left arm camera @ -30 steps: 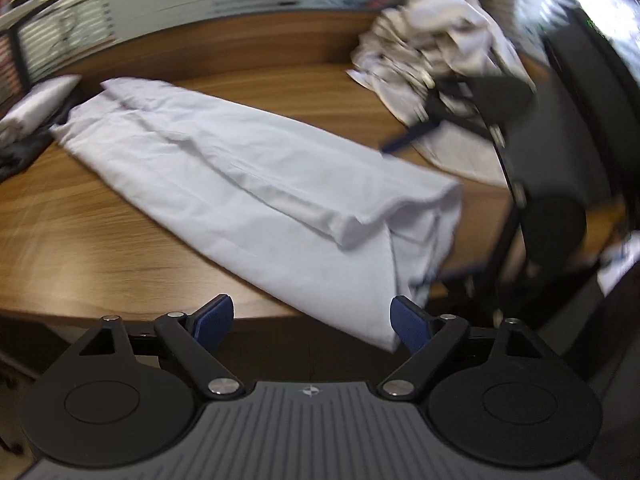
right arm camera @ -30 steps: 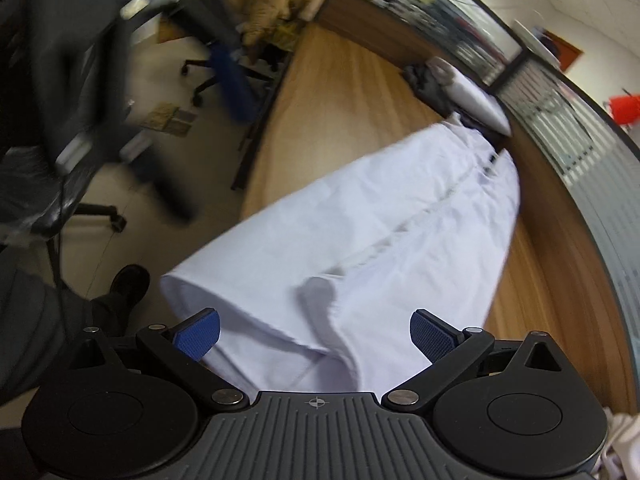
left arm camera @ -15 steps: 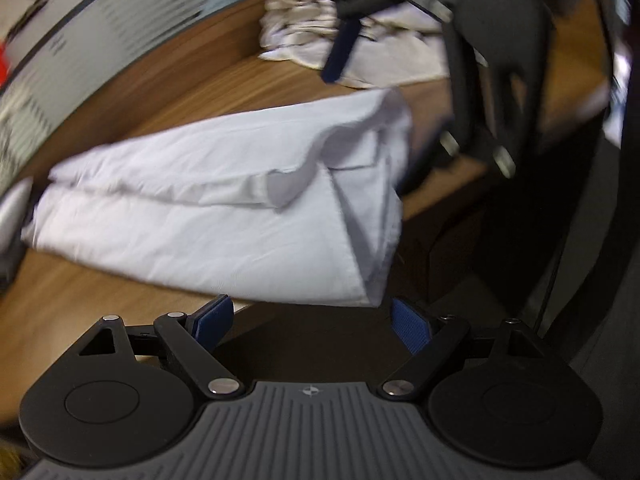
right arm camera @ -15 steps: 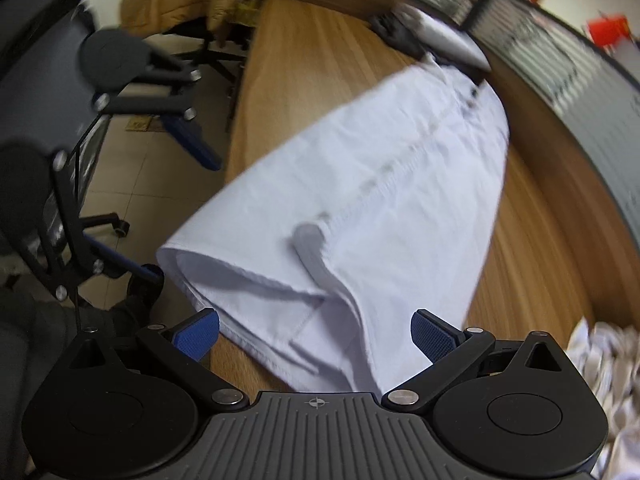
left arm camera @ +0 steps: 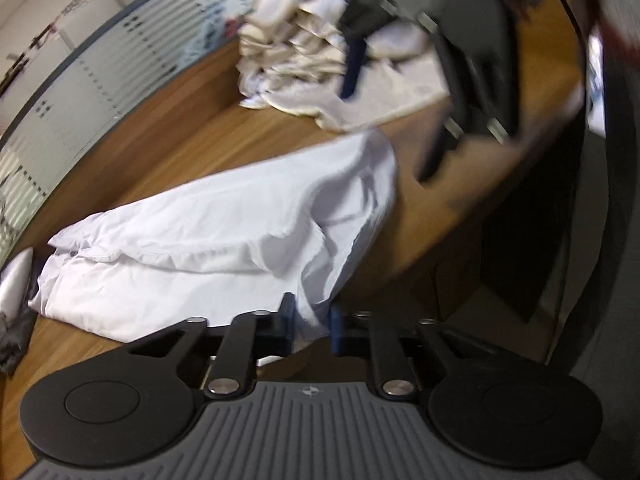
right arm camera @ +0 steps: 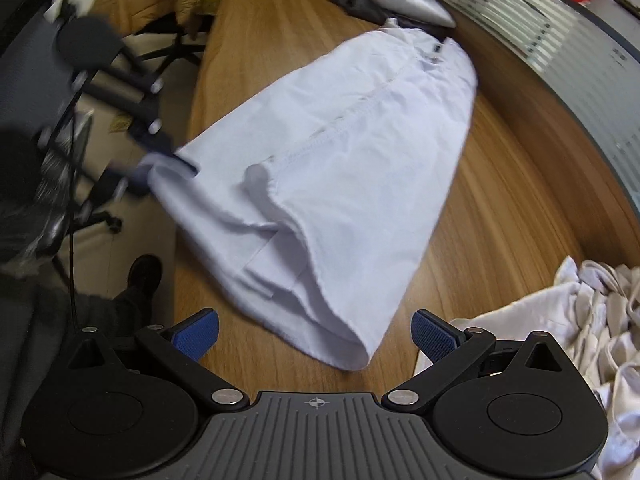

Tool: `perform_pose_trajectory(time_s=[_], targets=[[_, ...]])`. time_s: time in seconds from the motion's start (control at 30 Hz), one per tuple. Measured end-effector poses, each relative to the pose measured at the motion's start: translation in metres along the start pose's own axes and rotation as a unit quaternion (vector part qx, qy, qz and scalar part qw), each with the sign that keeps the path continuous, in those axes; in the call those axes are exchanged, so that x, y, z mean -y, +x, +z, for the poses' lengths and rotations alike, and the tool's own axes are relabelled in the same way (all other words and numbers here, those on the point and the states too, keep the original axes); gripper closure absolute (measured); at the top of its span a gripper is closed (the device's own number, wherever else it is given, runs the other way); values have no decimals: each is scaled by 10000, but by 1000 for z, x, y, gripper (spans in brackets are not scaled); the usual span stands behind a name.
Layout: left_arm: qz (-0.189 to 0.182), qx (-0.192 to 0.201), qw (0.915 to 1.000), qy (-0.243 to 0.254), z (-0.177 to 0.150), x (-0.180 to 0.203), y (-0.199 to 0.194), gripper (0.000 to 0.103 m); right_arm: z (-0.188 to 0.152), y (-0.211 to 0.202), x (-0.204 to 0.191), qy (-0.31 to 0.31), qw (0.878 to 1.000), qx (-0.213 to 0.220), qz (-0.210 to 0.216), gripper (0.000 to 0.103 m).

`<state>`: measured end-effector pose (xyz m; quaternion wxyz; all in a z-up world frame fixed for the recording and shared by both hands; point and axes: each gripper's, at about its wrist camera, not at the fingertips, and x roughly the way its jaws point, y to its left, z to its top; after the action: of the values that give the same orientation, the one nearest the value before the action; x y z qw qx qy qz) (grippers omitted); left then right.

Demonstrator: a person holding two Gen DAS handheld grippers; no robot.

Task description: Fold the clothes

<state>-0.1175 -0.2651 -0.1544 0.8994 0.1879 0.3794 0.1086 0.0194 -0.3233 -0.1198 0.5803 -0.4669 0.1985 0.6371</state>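
A white garment (right arm camera: pixel 360 152) lies lengthwise on the wooden table (right arm camera: pixel 500 200), folded along its length. Its near hem reaches down between the fingers of my right gripper (right arm camera: pixel 315 334), which is open and holds nothing. In the left wrist view the same garment (left arm camera: pixel 208 232) stretches off to the left. My left gripper (left arm camera: pixel 310 320) is shut on its corner at the table's front edge. The right wrist view shows that left gripper (right arm camera: pixel 156 164) blurred, with the cloth corner in it.
A heap of crumpled white clothes (left arm camera: pixel 296 40) sits on the table, also at the right of the right wrist view (right arm camera: pixel 580 320). Office chairs (right arm camera: pixel 92 60) stand off the table's edge by a person's shoe (right arm camera: pixel 144 276). A silvery bundle (right arm camera: pixel 404 0) lies beyond the garment.
My left gripper came in to the garment's corner at the table edge and shut on it. My right gripper moved over the table toward the near hem and stayed open.
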Motion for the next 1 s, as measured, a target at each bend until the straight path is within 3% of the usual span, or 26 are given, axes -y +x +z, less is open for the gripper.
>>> perform_pose_trajectory(time_s=[0.2,0.27,0.33,0.43,0.47,0.7,1.0], targets=[[197,131,9984,-504,14,-22,-18,92,-3,10,-13,-735,9970,170,-149,2],[225,130,9978,-610,16,-26,-27,92,0,14,-11,-853,9956,259,-276,8],[252,129,9970,-716,17,-30,-35,92,3,19,-9,-958,9939,281,-461,29],[293,127,9957,-875,19,-36,-48,92,9,21,0,-976,9931,264,-596,68],[306,127,9951,-928,20,-38,-53,92,12,20,2,-923,9939,247,-547,90],[435,136,9896,-1367,27,-57,-84,92,40,-14,7,-992,9946,215,-233,95],[547,81,9734,-2223,47,-140,-68,92,106,-8,41,-1045,9929,75,-565,94]])
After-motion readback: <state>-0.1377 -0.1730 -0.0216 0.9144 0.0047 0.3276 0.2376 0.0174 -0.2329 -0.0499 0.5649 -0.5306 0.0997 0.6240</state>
